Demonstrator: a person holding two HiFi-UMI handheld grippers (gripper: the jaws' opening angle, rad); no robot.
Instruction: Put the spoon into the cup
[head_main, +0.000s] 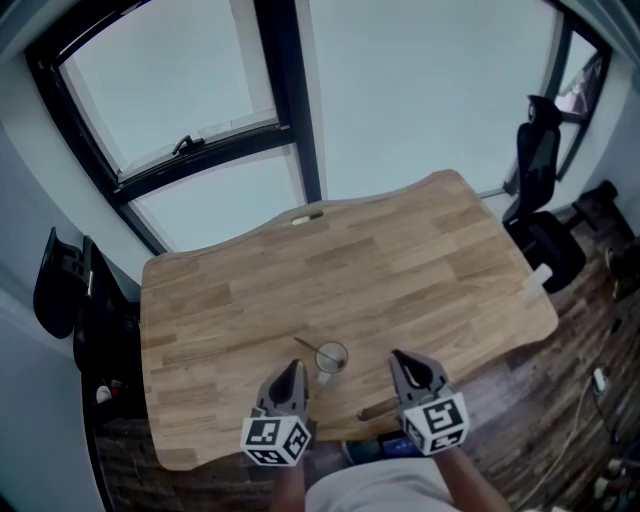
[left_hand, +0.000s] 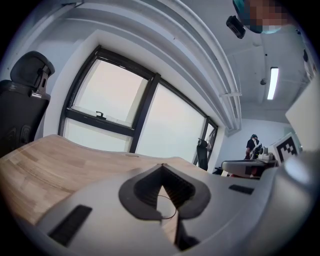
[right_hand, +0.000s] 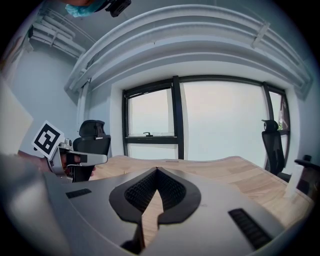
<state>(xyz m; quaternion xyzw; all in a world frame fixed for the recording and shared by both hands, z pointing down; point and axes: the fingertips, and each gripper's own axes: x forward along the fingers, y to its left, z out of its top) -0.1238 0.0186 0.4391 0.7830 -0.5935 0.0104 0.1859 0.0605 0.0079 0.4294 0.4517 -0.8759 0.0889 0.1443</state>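
Keep left hand-held gripper (head_main: 291, 370) and right hand-held gripper (head_main: 402, 360), both pressed together and empty, low by the surface's (head_main: 250, 290) near edge, clear of the cup (head_main: 331, 357), spoon (head_main: 305, 346) seemingly already leaning inside.

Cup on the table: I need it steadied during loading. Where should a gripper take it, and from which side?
Likely on the cup, at its side wall below the rim, approached level from the near right. It stands upright, mouth up, so a side pinch keeps the opening free; a thin rod sticks out at its far left.
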